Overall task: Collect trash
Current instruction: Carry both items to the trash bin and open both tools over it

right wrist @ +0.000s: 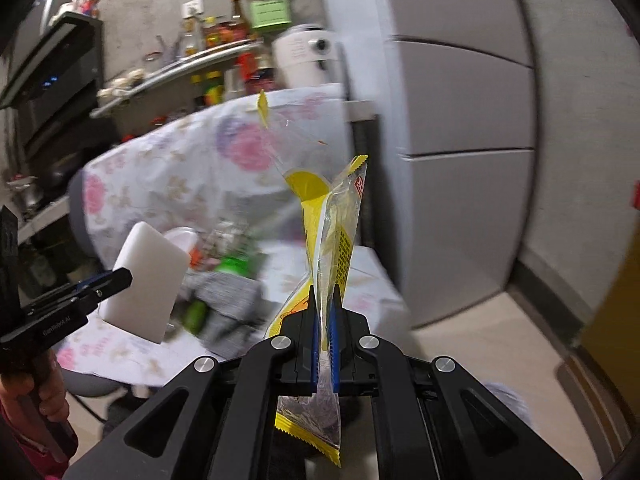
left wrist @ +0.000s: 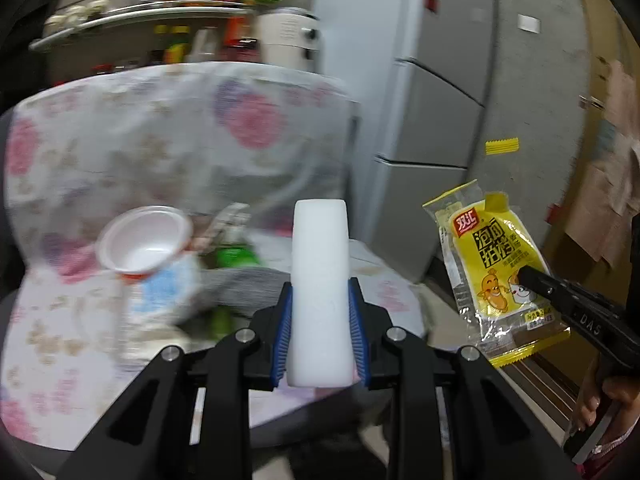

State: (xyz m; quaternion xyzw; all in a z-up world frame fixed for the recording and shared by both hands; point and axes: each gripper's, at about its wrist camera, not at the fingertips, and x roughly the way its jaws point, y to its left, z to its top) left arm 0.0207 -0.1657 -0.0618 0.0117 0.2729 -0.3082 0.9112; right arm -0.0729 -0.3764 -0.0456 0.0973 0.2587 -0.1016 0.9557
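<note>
Your left tongs [left wrist: 320, 312] grip a white foam block [left wrist: 319, 280], held upright above the chair with the floral cover [left wrist: 140, 128]. Your right tongs [right wrist: 325, 300] are closed on a yellow snack wrapper [right wrist: 332, 240], held in the air beside the grey fridge [right wrist: 460, 120]. A white cup [left wrist: 144, 238] lies on the chair.

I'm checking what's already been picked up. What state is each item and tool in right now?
Left tool: shut on the white foam block, held upright.
Right tool: shut on the yellow snack wrapper, empty and torn open.
White plastic cup: empty, tipped on the floral-covered chair.
</note>
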